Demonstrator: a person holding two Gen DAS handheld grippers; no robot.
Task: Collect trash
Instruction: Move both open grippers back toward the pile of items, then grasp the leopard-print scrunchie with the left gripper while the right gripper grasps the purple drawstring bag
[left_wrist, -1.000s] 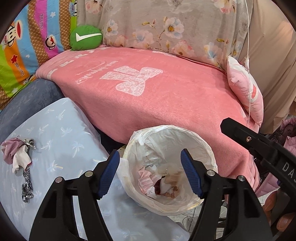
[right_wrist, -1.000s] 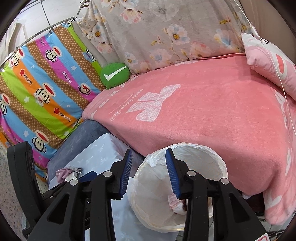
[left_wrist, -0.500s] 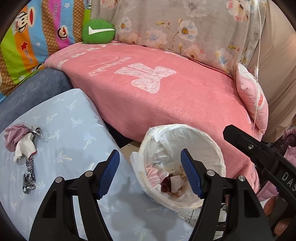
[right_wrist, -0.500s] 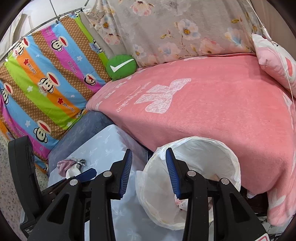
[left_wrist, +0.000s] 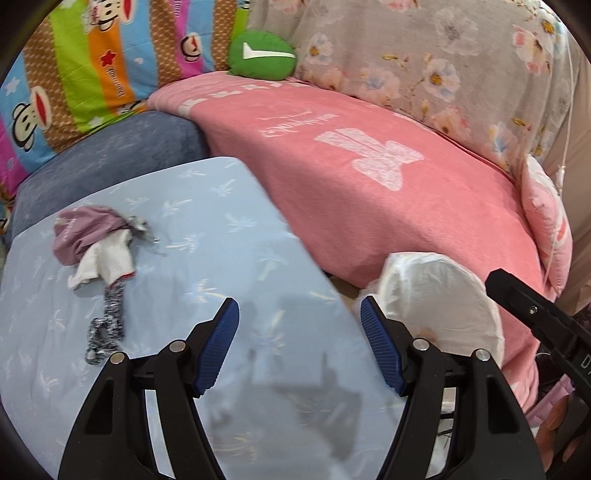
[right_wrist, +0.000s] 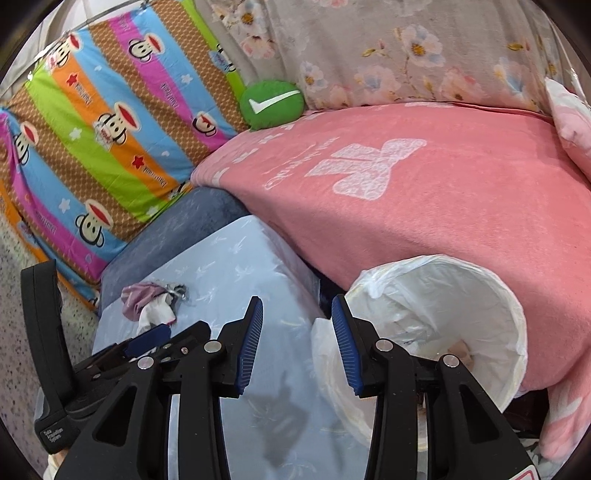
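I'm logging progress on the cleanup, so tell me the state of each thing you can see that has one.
left tool: open, empty, over the table.
right tool: open, empty.
trash bin: lined with a white bag, some trash inside.
trash pile: lying uncollected on the blue table.

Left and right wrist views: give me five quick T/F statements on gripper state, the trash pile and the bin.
1. The left gripper is open and holds nothing. True.
2. The trash pile lies inside the bin. False: it lies on the light blue table, apart from the bin.
3. The bin is lined with a white bag. True.
4. The right gripper is shut on a tissue. False: its fingers stand apart, nothing between them.
5. The green cushion sits on the table. False: it sits at the back of the pink blanket.
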